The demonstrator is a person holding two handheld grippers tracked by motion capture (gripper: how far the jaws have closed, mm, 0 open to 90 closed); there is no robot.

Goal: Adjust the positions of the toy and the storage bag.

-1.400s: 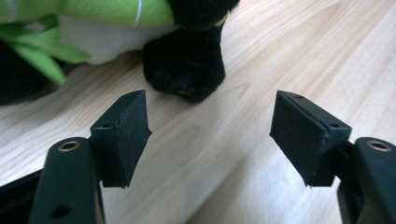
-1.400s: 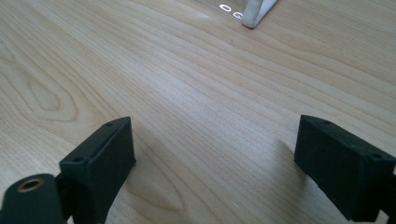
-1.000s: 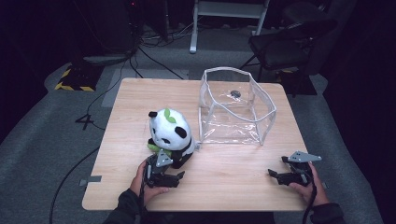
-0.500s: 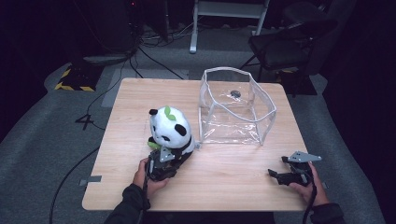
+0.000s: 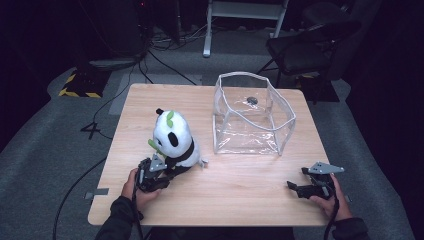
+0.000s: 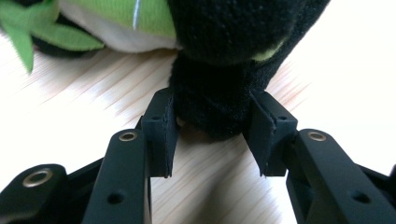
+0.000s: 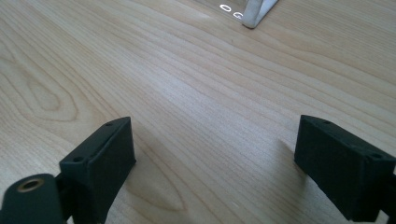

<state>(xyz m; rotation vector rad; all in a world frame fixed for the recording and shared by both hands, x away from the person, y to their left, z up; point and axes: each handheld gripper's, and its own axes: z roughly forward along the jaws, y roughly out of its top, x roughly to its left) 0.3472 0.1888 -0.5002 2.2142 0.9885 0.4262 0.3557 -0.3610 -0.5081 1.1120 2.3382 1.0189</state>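
The high view looked forward and down over the whole bench. Each gripper view sat low, very near the wood, facing along its own jaws; all three shared that bench surface.

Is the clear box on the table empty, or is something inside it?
Almost empty. Through the clear box's walls only one small round grey thing shows on its floor; I cannot tell what it is. The panda toy stands outside, beside it.
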